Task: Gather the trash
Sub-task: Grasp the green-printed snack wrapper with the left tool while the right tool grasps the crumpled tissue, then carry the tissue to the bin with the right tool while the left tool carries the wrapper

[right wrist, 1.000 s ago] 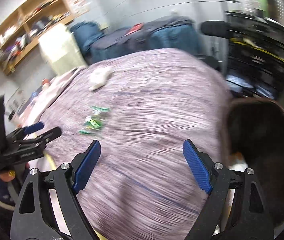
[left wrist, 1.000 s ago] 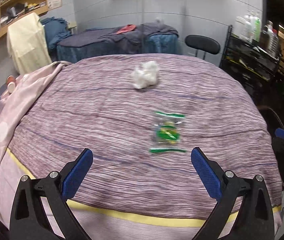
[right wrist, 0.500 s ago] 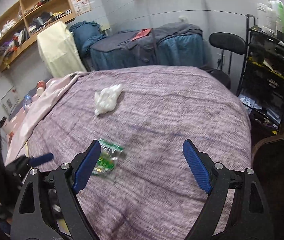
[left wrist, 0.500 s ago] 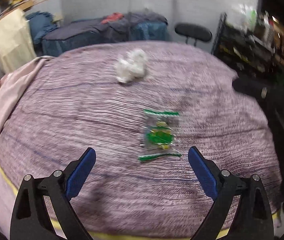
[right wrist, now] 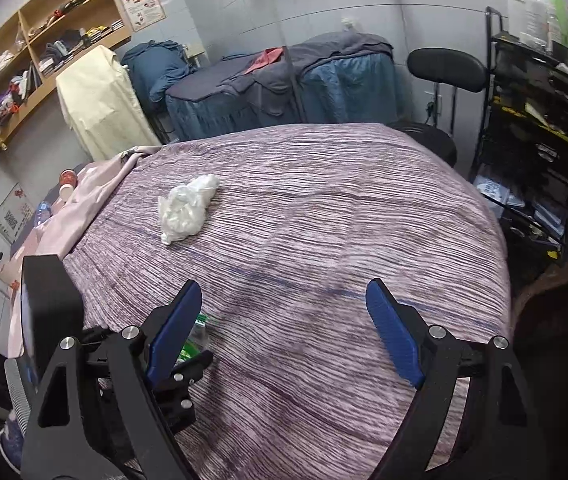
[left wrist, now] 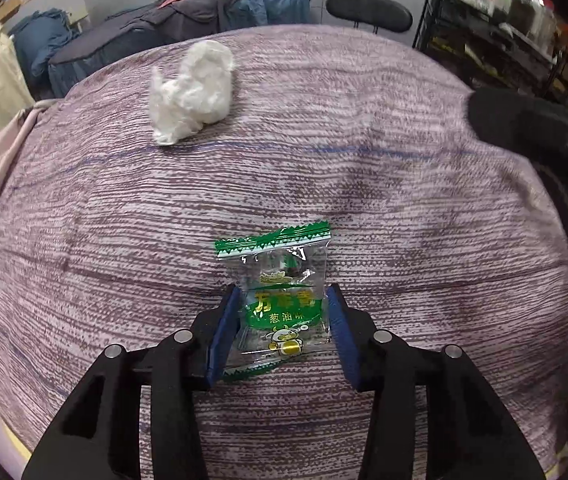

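Closing left gripper [left wrist: 284,300] fingers around clear green-printed snack wrapper [left wrist: 279,296] lying on purple striped bedspread [left wrist: 404,200]; not yet pinched. Right gripper [right wrist: 281,316] wide, empty. Risk: slick film buckling, slipping out; crumpled white tissue [left wrist: 191,92] remaining.

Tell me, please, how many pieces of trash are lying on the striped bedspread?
2: a green snack wrapper at the near edge, between the closing left tongs, and a crumpled white tissue farther back. Others may lie out of view.
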`<state>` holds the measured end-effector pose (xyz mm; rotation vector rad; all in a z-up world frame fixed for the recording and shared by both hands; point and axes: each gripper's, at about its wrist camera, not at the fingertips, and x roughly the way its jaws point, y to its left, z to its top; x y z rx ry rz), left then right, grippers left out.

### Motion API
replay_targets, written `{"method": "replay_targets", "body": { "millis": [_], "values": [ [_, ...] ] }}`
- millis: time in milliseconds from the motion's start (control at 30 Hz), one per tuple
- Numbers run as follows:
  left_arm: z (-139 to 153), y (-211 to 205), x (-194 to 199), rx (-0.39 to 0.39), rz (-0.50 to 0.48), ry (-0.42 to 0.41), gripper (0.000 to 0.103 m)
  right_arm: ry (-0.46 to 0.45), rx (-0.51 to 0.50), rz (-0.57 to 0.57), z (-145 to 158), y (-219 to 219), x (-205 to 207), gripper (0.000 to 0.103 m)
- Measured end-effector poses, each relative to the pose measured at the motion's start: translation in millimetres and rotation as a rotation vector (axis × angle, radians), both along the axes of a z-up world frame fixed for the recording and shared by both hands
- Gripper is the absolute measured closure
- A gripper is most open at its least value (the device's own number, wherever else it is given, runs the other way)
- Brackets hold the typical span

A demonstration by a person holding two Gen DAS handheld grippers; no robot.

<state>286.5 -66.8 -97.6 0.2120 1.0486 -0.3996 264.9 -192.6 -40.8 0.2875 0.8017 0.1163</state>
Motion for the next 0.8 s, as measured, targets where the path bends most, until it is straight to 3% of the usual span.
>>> {"method": "replay_targets", "body": {
  "millis": [167, 300, 500, 533, 667, 733, 800],
  "values": [
    [24, 43, -14, -0.100, 0.104, -0.089, 0.062, 0.001, -0.007, 0.078, -1, 29, 34, 0.019],
    [43, 77, -25, -0.115, 0.205, -0.179, 0.062, 0.004, -0.026, 0.148, -2, 66, 66, 0.020],
    [53, 104, -28, -0.149, 0.290, -0.219, 0.062, 0.036, -0.089, 0.202, -20, 120, 113, 0.020],
    [52, 106, -29, -0.150, 0.296, -0.218, 0.062, 0.047, -0.113, 0.198, -25, 126, 119, 0.023],
    [46, 114, -33, -0.144, 0.314, -0.201, 0.062, 0.061, -0.163, 0.188, -34, 128, 122, 0.060],
    [46, 116, -34, -0.153, 0.322, -0.198, 0.062, 0.053, -0.132, 0.204, -29, 122, 117, 0.072],
    [48, 114, -37, -0.164, 0.325, -0.205, 0.062, 0.037, -0.112, 0.202, -20, 116, 108, 0.075]
  ]
}}
